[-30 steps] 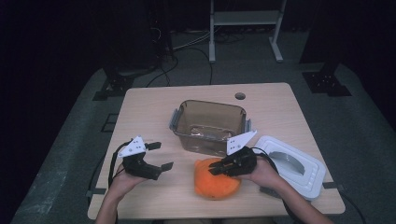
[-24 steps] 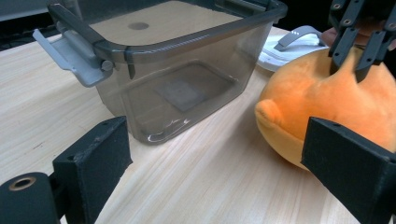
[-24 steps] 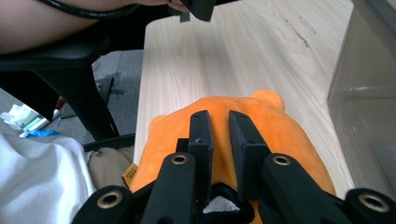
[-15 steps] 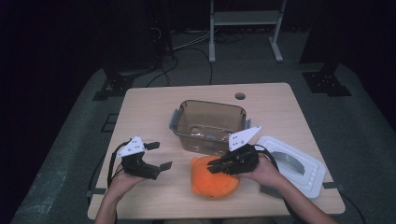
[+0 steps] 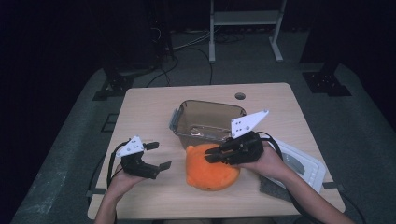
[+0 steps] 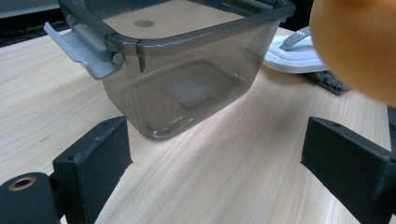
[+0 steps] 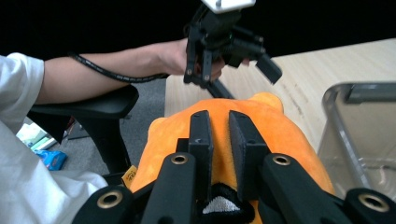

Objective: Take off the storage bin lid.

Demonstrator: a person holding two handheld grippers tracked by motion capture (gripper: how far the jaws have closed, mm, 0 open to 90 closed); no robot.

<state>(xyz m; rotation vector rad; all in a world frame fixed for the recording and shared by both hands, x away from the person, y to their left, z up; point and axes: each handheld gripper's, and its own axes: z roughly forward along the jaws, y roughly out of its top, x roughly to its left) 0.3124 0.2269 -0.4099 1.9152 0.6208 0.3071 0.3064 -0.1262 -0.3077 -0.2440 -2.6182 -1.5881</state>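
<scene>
Plush toy (image 5: 211,168): orange, on the table's near edge, just near of the clear bin (image 5: 205,122); since a second ago, nudged slightly left.
Right gripper (image 5: 215,154): clenched on the toy's top (lift likely next).
Left gripper (image 5: 158,156): released, apart at left.
Lid (image 5: 303,163): right.

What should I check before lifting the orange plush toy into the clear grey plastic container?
1. Right gripper shut on the orange plush toy: ok, jaws pinch its fabric.
2. Clear grey plastic container open: ok, white lid lies beside it.
3. Container empty: ok.
4. Left gripper out of the path: ok, open, off to the side.
5. Grip firm enough to lift: cannot tell.
</scene>
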